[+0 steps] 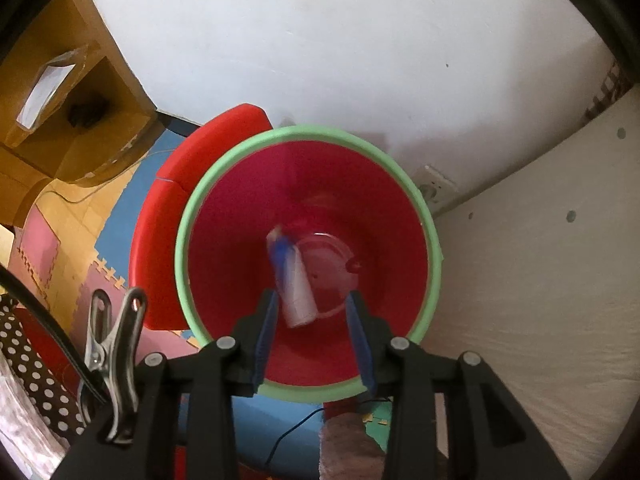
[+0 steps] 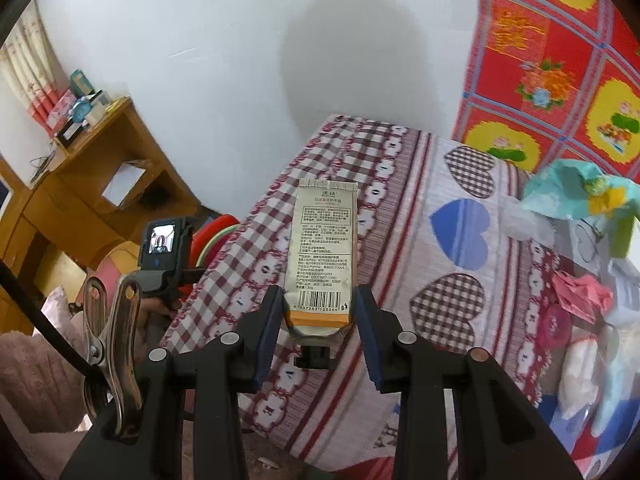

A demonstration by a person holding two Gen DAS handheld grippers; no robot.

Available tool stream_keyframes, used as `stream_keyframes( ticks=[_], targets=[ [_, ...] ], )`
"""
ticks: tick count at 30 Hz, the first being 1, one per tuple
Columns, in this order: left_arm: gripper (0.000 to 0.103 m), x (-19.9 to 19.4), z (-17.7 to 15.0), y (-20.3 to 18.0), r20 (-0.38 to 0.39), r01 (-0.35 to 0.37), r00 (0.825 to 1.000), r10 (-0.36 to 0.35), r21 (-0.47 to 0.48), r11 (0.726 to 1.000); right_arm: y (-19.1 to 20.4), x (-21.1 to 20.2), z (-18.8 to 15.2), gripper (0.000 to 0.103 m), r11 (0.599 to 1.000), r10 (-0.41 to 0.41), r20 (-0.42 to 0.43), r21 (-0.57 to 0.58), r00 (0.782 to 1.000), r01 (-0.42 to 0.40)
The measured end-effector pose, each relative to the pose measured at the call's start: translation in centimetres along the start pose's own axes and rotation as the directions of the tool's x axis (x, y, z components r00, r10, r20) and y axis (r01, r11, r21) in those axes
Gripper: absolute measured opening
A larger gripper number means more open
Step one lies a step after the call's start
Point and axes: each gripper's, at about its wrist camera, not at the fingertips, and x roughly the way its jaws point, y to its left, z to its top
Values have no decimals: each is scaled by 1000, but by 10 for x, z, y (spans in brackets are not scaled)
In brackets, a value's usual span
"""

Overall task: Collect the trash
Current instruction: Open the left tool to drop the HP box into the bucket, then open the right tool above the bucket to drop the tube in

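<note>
Left wrist camera is looking steeply down, close, into the red bin (image 1: 308,240) beyond its fingertips. Right wrist camera is facing forward across the bed (image 2: 400,216); left of its fingers, the same bin (image 2: 212,236) is showing.

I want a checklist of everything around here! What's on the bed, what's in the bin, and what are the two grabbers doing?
Surface: bed cover with checks and hearts.
Job's things: red bin with green rim; a blurred white and blue tube and a clear lid seen inside it. A gold tube is in the right hand-held gripper.
Clutter: wrappers and tissue pile at the bed's right side.
Grippers: left hand-held gripper open over the bin; the right one's fingers are at the gold tube's sides.
Cables: thin blue wire on the floor mat.
Surroundings: white wall, wooden shelf, red patterned cloth.
</note>
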Motion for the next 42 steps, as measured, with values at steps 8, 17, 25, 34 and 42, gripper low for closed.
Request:
stream_keyframes(
  ticks=[8,17,25,34,42],
  targets=[
    [39,-31,-4,12,34,20,999,-18,-54,998,30,24,18,37,990,102,-40,-96,994,-106],
    [39,-75,-21,36,69,20,998,-12,-116,993,84,68,45,38,948,231,-105,-197,967,-248],
    [39,-109,-38,56,104,29,995,-10,-181,983,140,127,63,38,923,244,-201,-251,949,-291],
    [40,-134,-53,77,120,27,993,3,-246,969,175,197,74,38,919,196,-304,-274,932,-283],
    [40,-151,-62,91,126,9,992,29,-293,956,181,232,80,39,931,184,-316,-246,931,-268]
  ],
)
